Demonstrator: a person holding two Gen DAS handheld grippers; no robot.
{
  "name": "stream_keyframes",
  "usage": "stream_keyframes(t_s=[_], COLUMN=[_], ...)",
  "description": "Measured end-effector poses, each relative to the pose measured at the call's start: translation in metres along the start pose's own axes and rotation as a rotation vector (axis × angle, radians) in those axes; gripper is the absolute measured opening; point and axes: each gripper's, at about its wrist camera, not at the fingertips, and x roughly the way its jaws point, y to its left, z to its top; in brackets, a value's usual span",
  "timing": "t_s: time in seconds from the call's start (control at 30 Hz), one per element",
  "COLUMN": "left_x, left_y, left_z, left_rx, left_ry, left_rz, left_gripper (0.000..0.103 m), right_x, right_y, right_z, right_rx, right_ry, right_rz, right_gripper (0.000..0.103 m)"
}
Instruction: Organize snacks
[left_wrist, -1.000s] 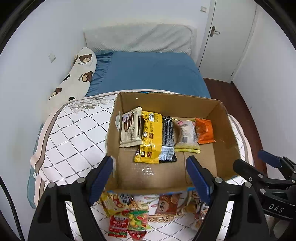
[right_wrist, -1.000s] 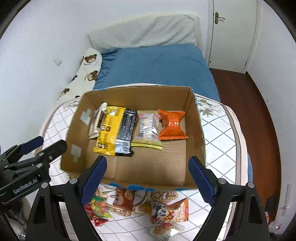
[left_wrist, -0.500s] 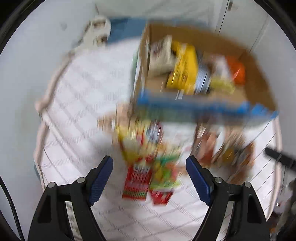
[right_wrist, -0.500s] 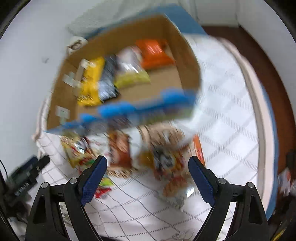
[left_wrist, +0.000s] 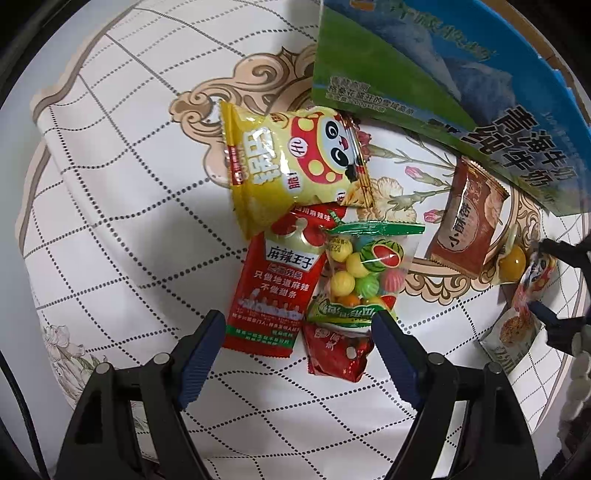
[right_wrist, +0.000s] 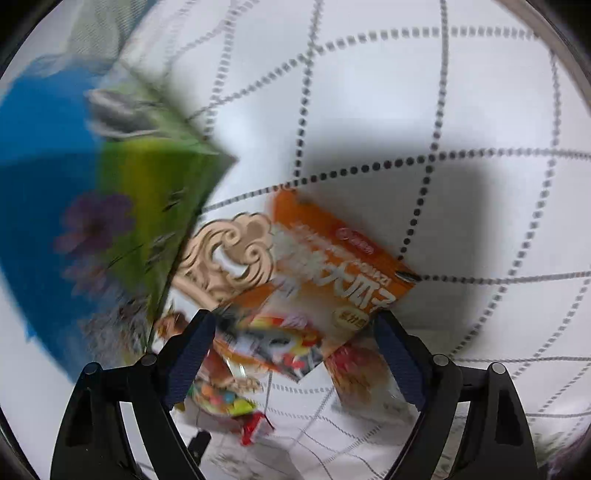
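1. The left gripper (left_wrist: 297, 325) points down at a pile of snacks on a white cloth (left_wrist: 122, 229) with dotted squares. Its jaws are spread wide and pinch nothing.
2. A red packet (left_wrist: 275, 291) lies between those jaws. Its white letters read 麻辣王子.
3. A clear candy bag (left_wrist: 364, 271) with a green top lies just beside the red packet. It holds round, bright sweets, one painted like a watermelon.
4. A yellow bag (left_wrist: 295, 162) with a panda face lies partly over the red packet's top.
5. A small red wrapper (left_wrist: 338, 350) lies under the candy bag. A brown packet (left_wrist: 465, 229) lies off to the side.
6. That makes five snacks near the left gripper.
7. One big box (left_wrist: 461, 85) stands behind them, blue and green, with large dark letters 青海牛奶.
8. The right gripper (right_wrist: 295, 334) hangs over an orange packet (right_wrist: 332, 266). Its jaws have just been closing a little. They sit on either side of the packet, but the picture is too blurry to tell if they pinch it.
9. The orange packet's white letters end in 大瓜子.
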Motion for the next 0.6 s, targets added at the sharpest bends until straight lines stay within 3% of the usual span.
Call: stream_keyframes(t_s=[0.03,0.13,0.2,0.37,0.53,0.6], left_x=[0.002,0.009,0.016,0.036,0.058,0.058], left_y=[-0.001,-0.006,-0.014,-0.037,-0.055,-0.063], left_z=[0.002,0.013,0.019,0.035,0.046,0.048], left_rx=[0.0,0.008,0.027,0.084,0.137,0.162], left_ry=[0.007,0.028,0.037,0.058,0.066,0.045], left_rz=[-0.008,-0.031,-0.036,-0.015,-0.008,0.004], left_gripper=[0.08,0.08,0.08,0.08,0.079,0.068], right_x=[0.007,0.011,0.012,0.016,0.028,0.035], right_y=[0.002,0.018,0.034,0.06,0.073,0.078], right_z=[0.0,-0.005,-0.015,-0.045,-0.07,-0.078], right_rx=[-0.007,-0.137,-0.291,-0.634,-0.837,-0.901], right_ry=[0.001,-0.018,-0.016,0.023,0.042,0.052], right_rz=[-0.002,-0.106,-0.166,-0.333,-0.429,-0.447], right_gripper=[0.075,0.058,0.051,0.049,0.049,0.049])
